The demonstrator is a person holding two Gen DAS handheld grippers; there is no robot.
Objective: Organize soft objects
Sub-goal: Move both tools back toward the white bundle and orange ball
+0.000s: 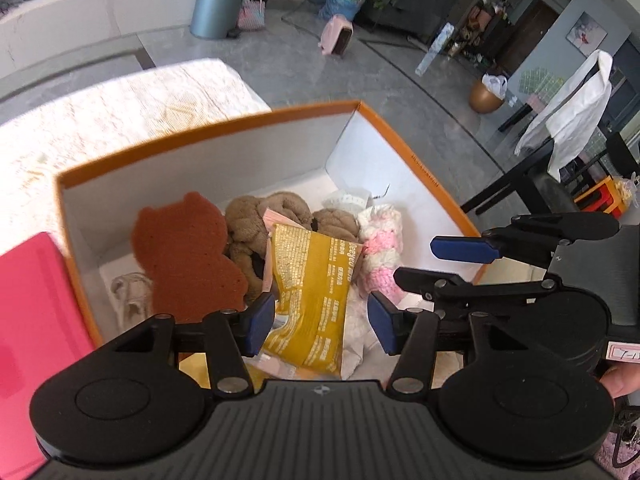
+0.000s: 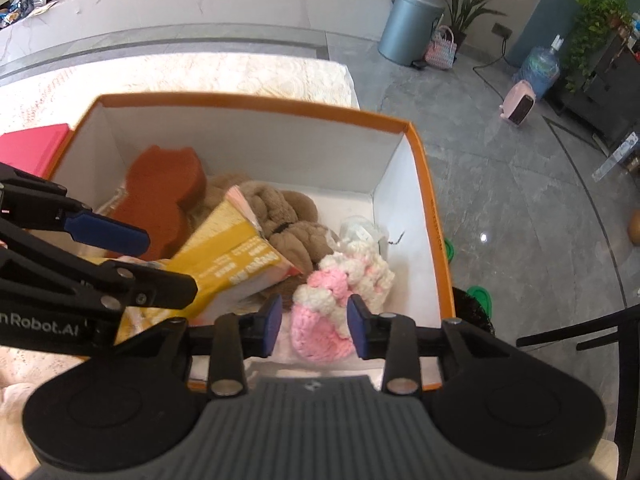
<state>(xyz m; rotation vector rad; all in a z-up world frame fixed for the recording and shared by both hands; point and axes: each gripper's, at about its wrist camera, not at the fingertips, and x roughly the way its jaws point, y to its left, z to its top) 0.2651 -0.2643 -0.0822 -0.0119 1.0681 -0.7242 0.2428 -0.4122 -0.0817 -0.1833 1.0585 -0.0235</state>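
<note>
An orange box (image 1: 224, 125) (image 2: 256, 101) with white inside walls holds several soft things: a brown bear-shaped sponge (image 1: 180, 252) (image 2: 162, 196), a tan plush (image 1: 248, 228) (image 2: 288, 220), a yellow packet (image 1: 312, 296) (image 2: 232, 256) and a pink and white knitted piece (image 1: 380, 248) (image 2: 340, 300). My left gripper (image 1: 320, 322) is open over the box, its jaws either side of the yellow packet without gripping it. My right gripper (image 2: 314, 326) is open, its jaws astride the knitted piece. Each gripper shows in the other's view (image 1: 464, 248) (image 2: 104, 234).
The box stands on a cream patterned cloth (image 1: 120, 112) (image 2: 240, 72). A pink flat box (image 1: 28, 320) (image 2: 32, 144) lies to its left. Grey floor, a blue-grey bin (image 1: 218, 0) (image 2: 408, 24), a pink heater (image 2: 518, 106) and a dark chair with a white garment (image 1: 572, 108) lie beyond.
</note>
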